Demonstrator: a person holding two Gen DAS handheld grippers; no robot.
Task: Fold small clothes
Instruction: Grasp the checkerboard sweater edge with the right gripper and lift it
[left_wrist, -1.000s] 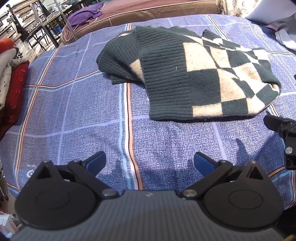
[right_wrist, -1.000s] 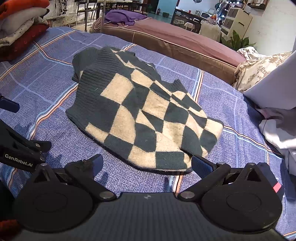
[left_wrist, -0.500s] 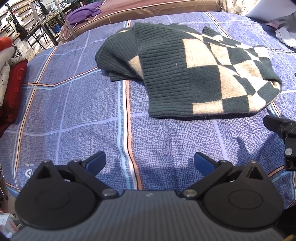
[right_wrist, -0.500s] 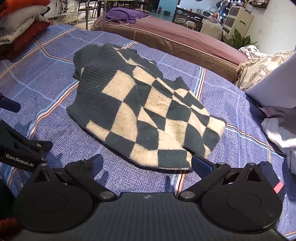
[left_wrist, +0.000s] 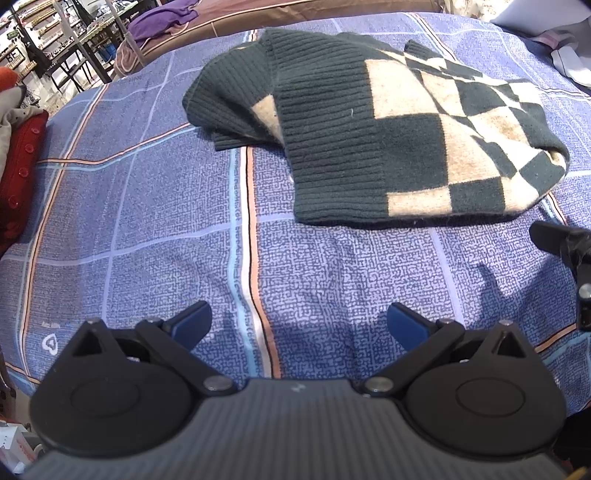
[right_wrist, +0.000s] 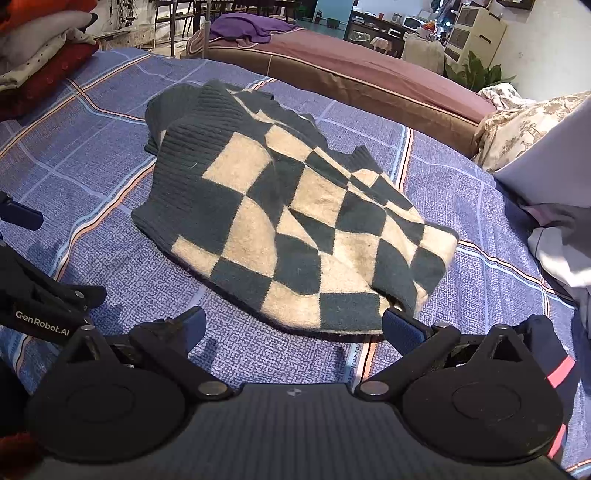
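Note:
A dark green and cream checkered knit sweater (left_wrist: 399, 125) lies folded over on a blue plaid bedsheet (left_wrist: 155, 206); it also shows in the right wrist view (right_wrist: 295, 229). My left gripper (left_wrist: 299, 323) is open and empty, hovering over the sheet short of the sweater's near ribbed hem. My right gripper (right_wrist: 291, 326) is open and empty, its right fingertip (right_wrist: 400, 328) close to the sweater's near edge. Part of the right gripper shows at the right of the left wrist view (left_wrist: 565, 243); the left gripper shows at the left of the right wrist view (right_wrist: 40, 306).
A stack of folded clothes with a red item (right_wrist: 48, 62) sits at the bed's left. White and patterned bedding (right_wrist: 546, 155) lies at the right. A brown mattress (right_wrist: 354, 70) with a purple garment (right_wrist: 251, 27) stands behind.
Both grippers have moved slightly closer toward the sweater; the sweater itself has not moved. Both stay open.

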